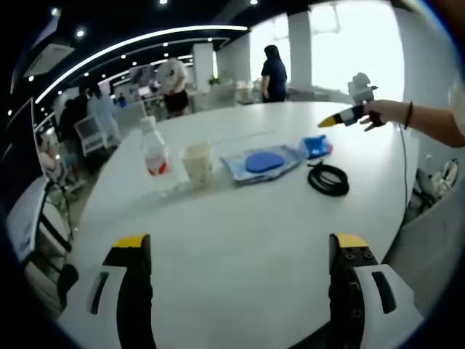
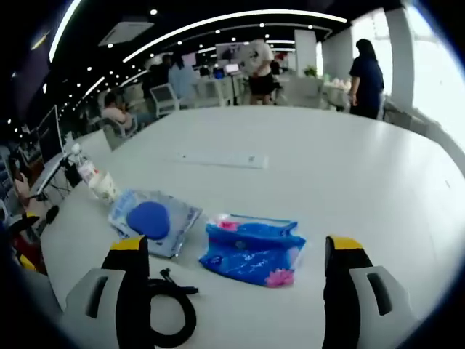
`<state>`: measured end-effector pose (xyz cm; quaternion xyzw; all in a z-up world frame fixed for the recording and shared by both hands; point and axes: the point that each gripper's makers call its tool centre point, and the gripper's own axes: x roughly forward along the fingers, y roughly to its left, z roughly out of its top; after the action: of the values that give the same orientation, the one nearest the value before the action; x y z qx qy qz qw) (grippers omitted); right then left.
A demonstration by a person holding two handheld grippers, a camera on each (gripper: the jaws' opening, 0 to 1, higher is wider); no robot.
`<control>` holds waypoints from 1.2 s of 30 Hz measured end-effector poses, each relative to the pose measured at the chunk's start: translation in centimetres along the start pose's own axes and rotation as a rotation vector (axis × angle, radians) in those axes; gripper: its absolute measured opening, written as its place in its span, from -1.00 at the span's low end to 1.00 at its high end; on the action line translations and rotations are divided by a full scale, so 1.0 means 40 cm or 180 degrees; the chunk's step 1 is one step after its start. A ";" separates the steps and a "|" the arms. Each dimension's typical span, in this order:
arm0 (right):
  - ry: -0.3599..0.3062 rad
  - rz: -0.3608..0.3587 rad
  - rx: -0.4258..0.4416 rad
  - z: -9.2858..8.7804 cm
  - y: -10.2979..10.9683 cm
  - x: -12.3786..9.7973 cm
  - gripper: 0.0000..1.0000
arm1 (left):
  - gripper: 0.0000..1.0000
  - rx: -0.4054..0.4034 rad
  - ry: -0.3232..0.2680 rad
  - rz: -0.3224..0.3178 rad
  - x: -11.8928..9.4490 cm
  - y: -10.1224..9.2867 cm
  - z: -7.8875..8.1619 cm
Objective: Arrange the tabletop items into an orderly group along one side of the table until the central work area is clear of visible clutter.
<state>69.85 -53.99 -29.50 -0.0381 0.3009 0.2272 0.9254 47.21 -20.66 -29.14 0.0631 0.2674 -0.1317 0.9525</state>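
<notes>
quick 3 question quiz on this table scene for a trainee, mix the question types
1. True or false: the bottle stands upright beside the paper cup.
2. In the right gripper view, what lies nearest the right gripper? A) blue packet B) bottle C) paper cup
3. Fill in: the coiled black ___ lies near the table edge.

Key: 1 true; 2 A; 3 cable.

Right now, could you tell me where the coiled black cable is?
In the right gripper view the coiled black cable lies on the white table by the right gripper's left jaw, just below the blue packet.
</notes>
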 end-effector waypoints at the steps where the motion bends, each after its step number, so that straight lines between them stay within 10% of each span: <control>1: -0.0010 -0.0011 -0.0042 0.001 0.008 -0.010 0.99 | 0.99 -0.0007 -0.0004 0.0015 0.000 0.002 0.001; 19: -0.0418 0.0705 -0.0055 -0.050 0.238 -0.190 0.99 | 0.98 0.0098 0.0018 -0.0115 -0.001 -0.028 0.008; 36: -0.0576 0.0924 -0.0193 -0.130 0.416 -0.317 0.99 | 0.95 0.0101 -0.0122 -0.0015 -0.018 -0.017 0.029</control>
<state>50.58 -45.23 -25.35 -0.0016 0.2117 0.3699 0.9046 47.01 -21.39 -27.80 0.0749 0.2472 -0.1393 0.9560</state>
